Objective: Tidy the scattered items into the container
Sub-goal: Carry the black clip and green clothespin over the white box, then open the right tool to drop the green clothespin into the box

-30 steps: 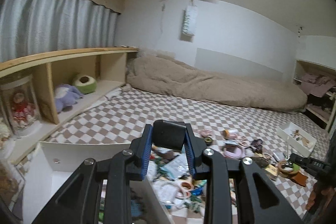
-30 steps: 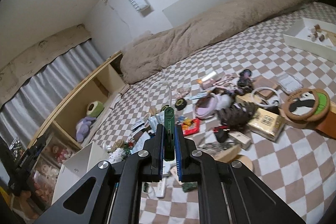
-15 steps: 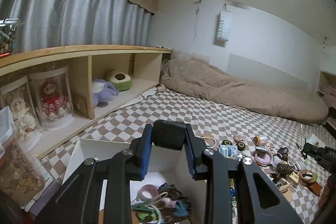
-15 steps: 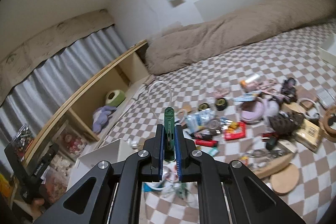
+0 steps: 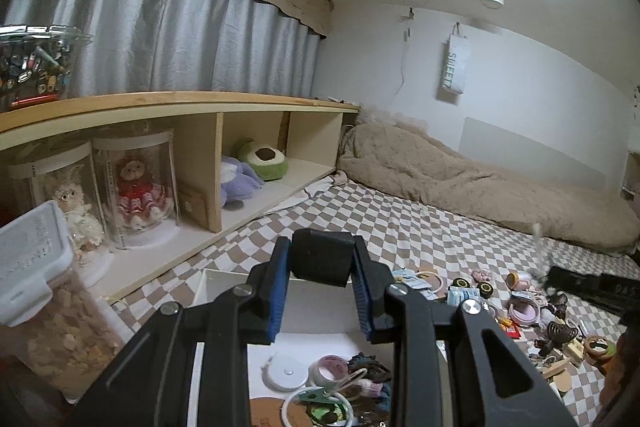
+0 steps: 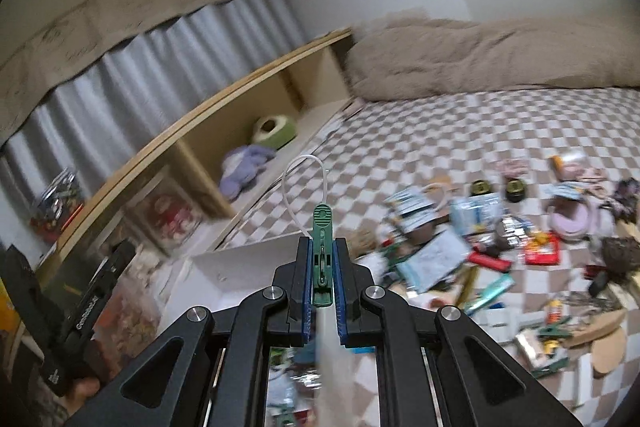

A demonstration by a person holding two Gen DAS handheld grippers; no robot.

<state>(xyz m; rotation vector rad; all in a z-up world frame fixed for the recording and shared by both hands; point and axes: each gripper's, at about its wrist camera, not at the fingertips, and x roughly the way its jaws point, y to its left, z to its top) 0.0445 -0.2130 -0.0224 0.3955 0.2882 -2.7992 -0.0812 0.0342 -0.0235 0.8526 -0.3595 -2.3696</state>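
Observation:
My left gripper (image 5: pixel 320 267) is shut on a black block (image 5: pixel 320 257) and hangs over the white container (image 5: pixel 240 281). The container holds tape rolls, a cork disc and other bits (image 5: pixel 332 383). My right gripper (image 6: pixel 322 259) is shut on a green tag with a white loop (image 6: pixel 322 231) and hovers over the same container's wall (image 6: pixel 240 267). Scattered items (image 6: pixel 480 239) lie on the checkered bed cover to the right; they also show in the left wrist view (image 5: pixel 520 307). The right gripper body shows at the far right of the left wrist view (image 5: pixel 592 287).
A wooden shelf (image 5: pixel 180 103) along the left holds doll jars (image 5: pixel 134 191) and plush toys (image 5: pixel 256 167). A lidded jar (image 5: pixel 44 303) stands beside the container. A beige duvet (image 5: pixel 460 183) lies at the back. The other hand's gripper body (image 6: pixel 72 311) is at lower left.
Both grippers have swung left toward the container. The left now sits above its inside; the right has come over its near wall. Both still hold their items.

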